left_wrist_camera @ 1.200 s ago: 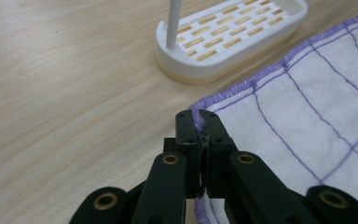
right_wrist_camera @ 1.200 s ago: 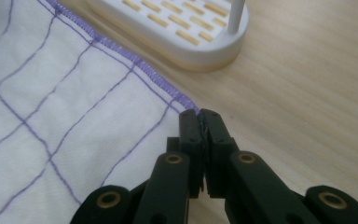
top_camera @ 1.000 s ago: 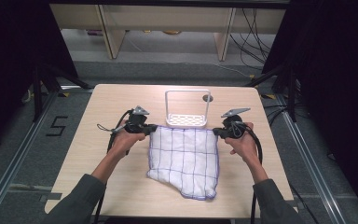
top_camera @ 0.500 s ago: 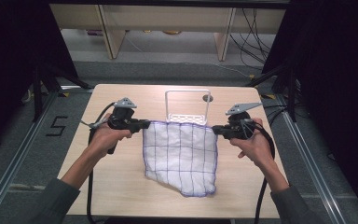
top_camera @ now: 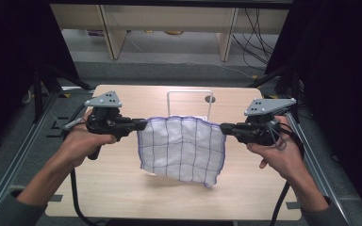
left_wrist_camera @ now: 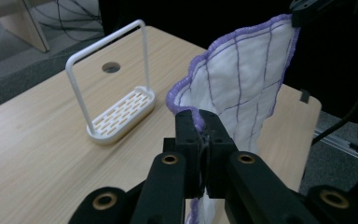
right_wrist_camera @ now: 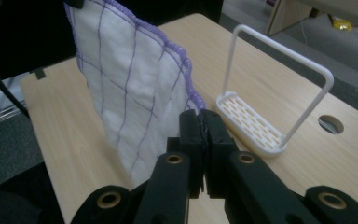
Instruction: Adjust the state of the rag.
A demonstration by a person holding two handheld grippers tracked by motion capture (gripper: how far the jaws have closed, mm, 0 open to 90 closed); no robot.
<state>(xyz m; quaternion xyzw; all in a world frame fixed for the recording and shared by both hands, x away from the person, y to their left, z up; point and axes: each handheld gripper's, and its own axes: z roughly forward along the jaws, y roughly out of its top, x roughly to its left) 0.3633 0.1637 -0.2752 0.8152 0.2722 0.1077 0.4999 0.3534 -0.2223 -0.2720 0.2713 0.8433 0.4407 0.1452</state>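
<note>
White dishcloth (top_camera: 183,147), purple-gridded, held aloft over mid-table by its top corners: left gripper (top_camera: 140,125) and right gripper (top_camera: 225,128) each clamped on one. Rack (top_camera: 190,101) just beyond. Risk: thin corner bites slipping, cloth dropped.

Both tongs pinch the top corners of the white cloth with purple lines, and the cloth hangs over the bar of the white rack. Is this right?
Not quite. The left tongs and right tongs do pinch the cloth by its top corners, but it hangs in the air in front of the white rack, apart from its bar. The left gripper view shows the gap.
</note>
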